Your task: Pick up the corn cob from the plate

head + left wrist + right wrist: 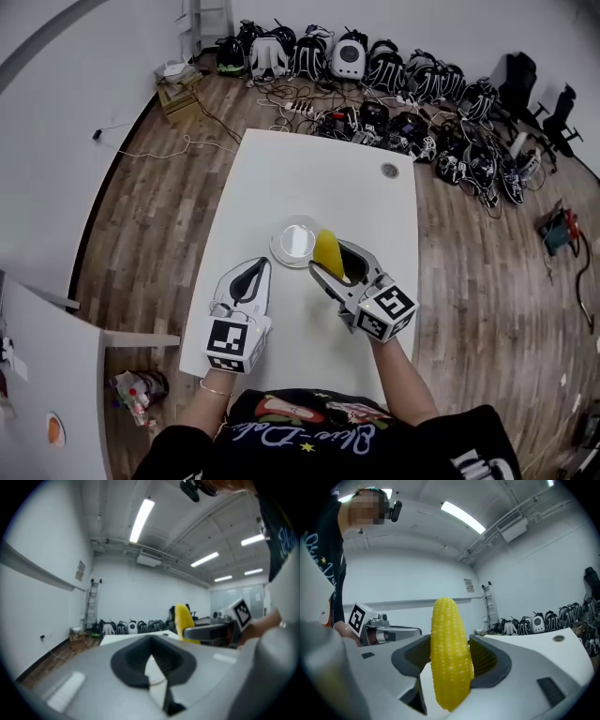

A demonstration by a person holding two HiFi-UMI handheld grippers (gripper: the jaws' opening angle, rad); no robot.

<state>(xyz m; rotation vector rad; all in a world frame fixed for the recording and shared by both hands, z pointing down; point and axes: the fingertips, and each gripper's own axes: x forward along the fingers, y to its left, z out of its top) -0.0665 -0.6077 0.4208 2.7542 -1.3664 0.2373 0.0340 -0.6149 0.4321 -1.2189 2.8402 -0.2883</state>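
Observation:
A yellow corn cob (328, 253) stands upright between the jaws of my right gripper (339, 267), which is shut on it just right of the small white plate (279, 234). In the right gripper view the corn cob (449, 653) fills the gap between the black pads of my right gripper (450, 656), lifted above the white table (309, 178). My left gripper (255, 270) rests near the table's front left with its jaws together and nothing in them. The left gripper view shows my left gripper (151, 653) shut, with the corn cob (183, 620) off to the right.
The plate holds nothing. A round grommet (390, 170) sits near the table's far right corner. Several backpacks (309, 54) and cables (375, 122) line the wooden floor beyond the table. A white cabinet (47, 375) stands at the left.

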